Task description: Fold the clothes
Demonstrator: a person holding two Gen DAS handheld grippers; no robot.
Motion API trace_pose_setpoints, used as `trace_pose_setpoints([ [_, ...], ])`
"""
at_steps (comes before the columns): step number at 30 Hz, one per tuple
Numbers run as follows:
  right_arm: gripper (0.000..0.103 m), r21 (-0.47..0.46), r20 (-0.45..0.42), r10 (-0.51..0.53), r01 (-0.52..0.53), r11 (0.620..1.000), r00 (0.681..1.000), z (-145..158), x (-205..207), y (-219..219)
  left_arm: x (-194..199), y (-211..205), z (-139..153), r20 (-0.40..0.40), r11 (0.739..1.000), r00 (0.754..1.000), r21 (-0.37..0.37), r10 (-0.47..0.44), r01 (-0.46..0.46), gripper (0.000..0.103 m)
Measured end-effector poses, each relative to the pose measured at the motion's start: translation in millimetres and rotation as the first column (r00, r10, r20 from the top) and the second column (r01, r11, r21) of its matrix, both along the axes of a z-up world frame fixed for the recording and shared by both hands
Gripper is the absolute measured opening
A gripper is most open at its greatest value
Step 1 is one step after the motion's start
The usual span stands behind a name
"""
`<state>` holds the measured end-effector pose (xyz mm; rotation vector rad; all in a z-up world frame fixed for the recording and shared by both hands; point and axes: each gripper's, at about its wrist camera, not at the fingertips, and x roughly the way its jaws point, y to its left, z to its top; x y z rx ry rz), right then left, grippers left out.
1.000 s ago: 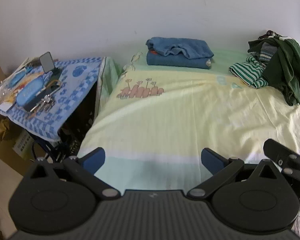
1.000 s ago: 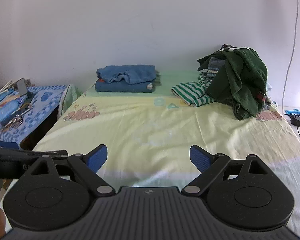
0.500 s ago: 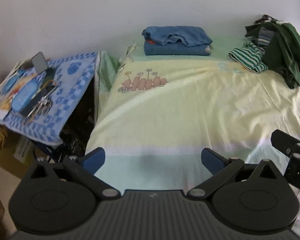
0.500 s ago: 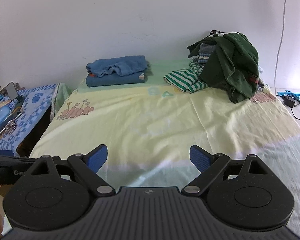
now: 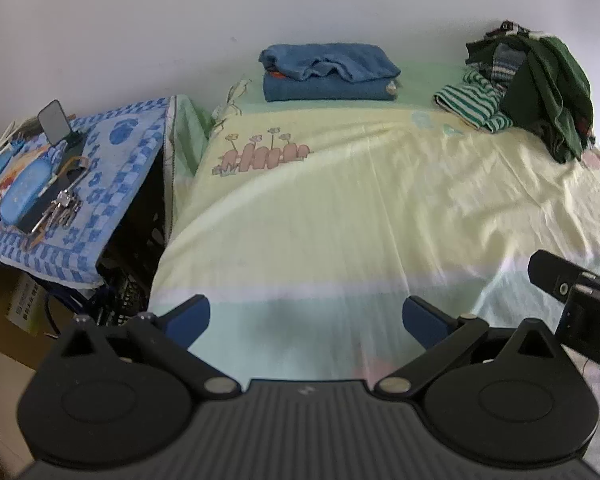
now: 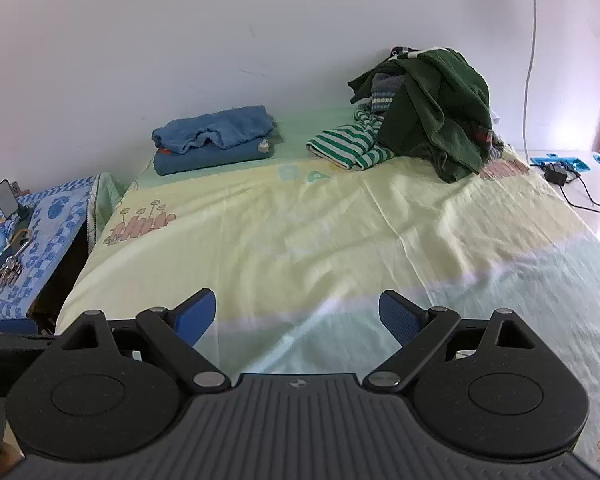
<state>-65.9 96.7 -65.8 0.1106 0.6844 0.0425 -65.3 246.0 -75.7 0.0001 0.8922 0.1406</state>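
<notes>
A heap of unfolded clothes lies at the bed's far right corner: a dark green garment (image 6: 440,120) (image 5: 552,80) on top and a green-and-white striped one (image 6: 348,144) (image 5: 472,100) spilling out to its left. A folded stack of blue clothes (image 6: 216,140) (image 5: 328,72) rests by the wall further left. My left gripper (image 5: 306,318) hangs open over the bed's near edge, empty. My right gripper (image 6: 296,316) is open and empty too, over the near edge further right. Its black body shows at the right edge of the left wrist view.
The bed is covered by a pale yellow sheet (image 6: 300,232) with a light green band at the front. A side table under a blue checked cloth (image 5: 104,184) stands left of the bed, holding keys (image 5: 58,210), a blue case and a phone. A charger and cable (image 6: 560,178) lie at the right.
Both grippers have pulled back and lifted from the bed, so the clothes now sit farther off. Both stayed open and empty.
</notes>
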Motion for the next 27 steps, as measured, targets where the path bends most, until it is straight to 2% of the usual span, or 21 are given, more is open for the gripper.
trace_pose_setpoints([
  [19,0.091,-0.058,0.001,0.068,-0.067,0.996,0.998,-2,13,2,16,-5,-6,-0.026,0.999,0.999,0.018,0.035,-0.035,0.102],
  [27,0.091,-0.052,-0.013,0.072,-0.072,0.996,0.997,-6,18,6,19,1,-8,-0.043,0.999,0.998,0.010,0.043,-0.042,0.102],
])
